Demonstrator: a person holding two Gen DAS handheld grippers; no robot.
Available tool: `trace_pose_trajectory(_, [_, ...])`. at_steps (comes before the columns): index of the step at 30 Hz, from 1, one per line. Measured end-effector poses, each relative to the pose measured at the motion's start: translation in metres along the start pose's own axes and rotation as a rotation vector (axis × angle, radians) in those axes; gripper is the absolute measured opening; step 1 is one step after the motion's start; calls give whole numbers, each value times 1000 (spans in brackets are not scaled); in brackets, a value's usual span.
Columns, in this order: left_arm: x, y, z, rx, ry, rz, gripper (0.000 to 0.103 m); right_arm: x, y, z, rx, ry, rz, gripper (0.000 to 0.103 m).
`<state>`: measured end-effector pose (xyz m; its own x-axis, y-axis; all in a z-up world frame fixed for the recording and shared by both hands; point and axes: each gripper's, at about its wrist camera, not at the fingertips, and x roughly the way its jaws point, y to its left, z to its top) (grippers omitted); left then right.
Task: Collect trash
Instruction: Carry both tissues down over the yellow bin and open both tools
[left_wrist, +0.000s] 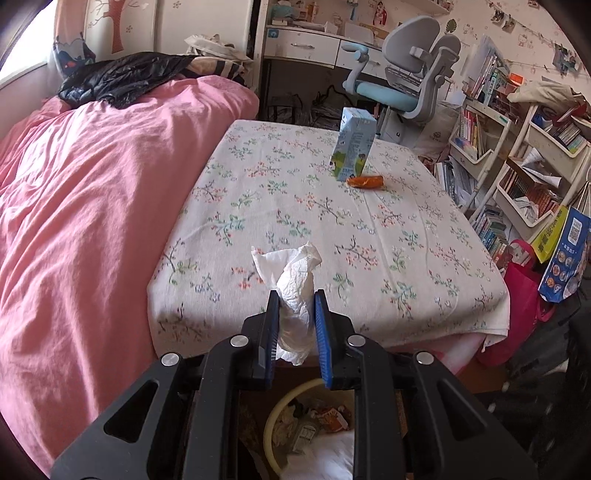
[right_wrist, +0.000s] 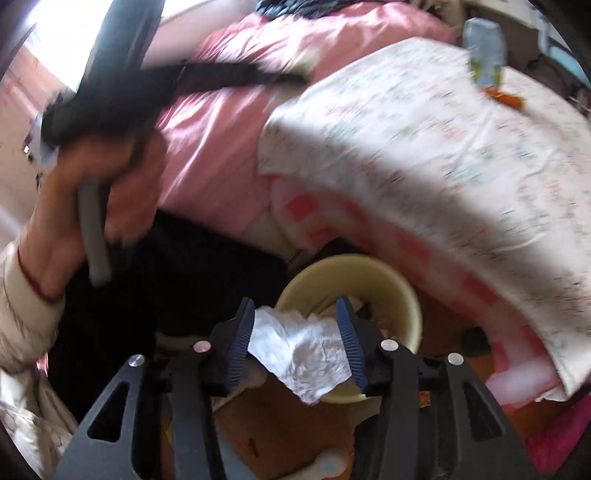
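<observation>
- Left tongs (left_wrist: 295, 295), seen from the left wrist: the blue pads are clamped on a crumpled white tissue (left_wrist: 291, 280) that sticks up past the tips.
- Straight below these tongs sits the yellow bin (left_wrist: 275, 417), already holding wrappers and scraps. Far ahead on the floral bedspread (left_wrist: 295, 206) a blue carton (left_wrist: 352, 147) stands upright with an orange wrapper (left_wrist: 365, 181) lying just beside its base; both are yet to be collected.
- Print on the carton is too small to read; a blue bag (left_wrist: 565, 258) off to the right carries a QR code, its lettering illegible.
- Over to the right wrist view, heavily blurred: right tongs (right_wrist: 295, 321) stand parted, with a second white tissue (right_wrist: 303, 354) lying between the pads and sagging below them. It looks released or nearly so; I cannot tell whether either pad still touches it.
- The bin's rim (right_wrist: 406, 295) is just beyond the tips, and the tissue hangs partly over the near rim.
- To drop it cleanly, I'd nudge these tongs forward over the bin's middle and spread wide, so the paper doesn't catch the rim.
- Up to the left, a hand (right_wrist: 92, 192) grips the other tool's handle.
</observation>
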<state>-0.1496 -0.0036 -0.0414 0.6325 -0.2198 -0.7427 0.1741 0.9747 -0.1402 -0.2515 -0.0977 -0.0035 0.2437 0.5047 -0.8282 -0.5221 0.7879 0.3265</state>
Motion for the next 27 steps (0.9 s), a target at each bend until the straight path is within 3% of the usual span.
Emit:
trace_pose_trajectory(1, [-1, -2, -8, 1, 16, 0, 18, -11, -10, 6, 29, -37, -20, 47])
trace_pose_trajectory(5, [-1, -14, -46, 20, 122, -6, 18, -46, -57, 37, 139, -216, -199, 71])
trace_pose_trajectory(9, [12, -27, -84, 36, 287, -56, 19, -42, -107, 70, 253, -291, -310, 71])
trace_pose_trajectory(12, [21, -42, -102, 120, 368, -61, 34, -28, -133, 87, 307, -305, -376, 71])
trace_pose_trajectory(14, [20, -46, -101, 147, 353, -34, 55, -20, -143, 94, 327, -304, -416, 71])
trace_pose_trajectory(21, [5, -35, -80, 102, 195, 17, 73, -21, -160, 98, 374, -331, -449, 73])
trace_pose_trajectory(27, [2, -34, -67, 95, 134, 54, 81, -19, -156, 102, 346, -386, -418, 78])
